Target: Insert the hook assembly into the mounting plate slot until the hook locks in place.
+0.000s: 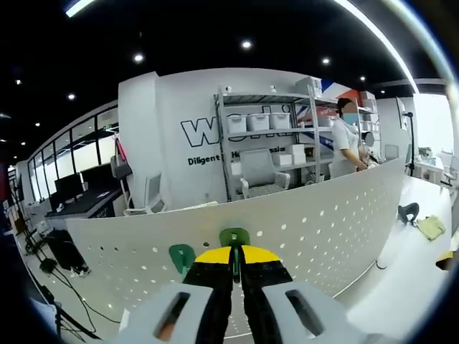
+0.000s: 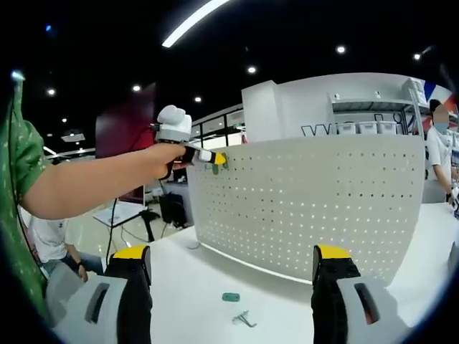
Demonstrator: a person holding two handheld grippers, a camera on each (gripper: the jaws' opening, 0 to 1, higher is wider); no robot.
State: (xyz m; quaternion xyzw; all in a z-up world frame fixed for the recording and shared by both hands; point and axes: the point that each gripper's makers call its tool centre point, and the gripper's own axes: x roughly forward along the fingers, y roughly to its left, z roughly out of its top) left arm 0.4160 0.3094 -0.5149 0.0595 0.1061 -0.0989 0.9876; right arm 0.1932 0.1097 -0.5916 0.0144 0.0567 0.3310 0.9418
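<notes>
Left gripper: black jaws w/ yellow tips, pressed together on a small green plastic hook; hook's rounded top sticks up past the tips, right against the board.
Right gripper: black jaws w/ yellow tips, spread wide apart, nothing between them; low over the table.
Table: flat white top. In right gripper view, a small green plastic piece lies on it between the jaws, w/ a thin grey metal hook part just beside it, nearer the camera.
Mounting plate: upright white perforated metal panel w/ rows of small round holes, standing on the table; long axis runs sideways across both views.
Hook position: near the panel's upper left edge in right gripper view, where the left gripper meets it; held by a person's bare forearm reaching in from the left.
Hook direction: long axis in line w/ the jaws, pointing into the panel face; whether it sits in a slot, cannot tell.
Second hook: green, on the panel just left of the held one.
Far table: small dark item and yellowish cloth at right in left gripper view.
Room: office w/ dark ceiling, spotlights, strip lights; grey metal shelving w/ white bins; white wall w/ dark lettering; desks w/ monitors at left; a person in a white top stands by the shelves.
</notes>
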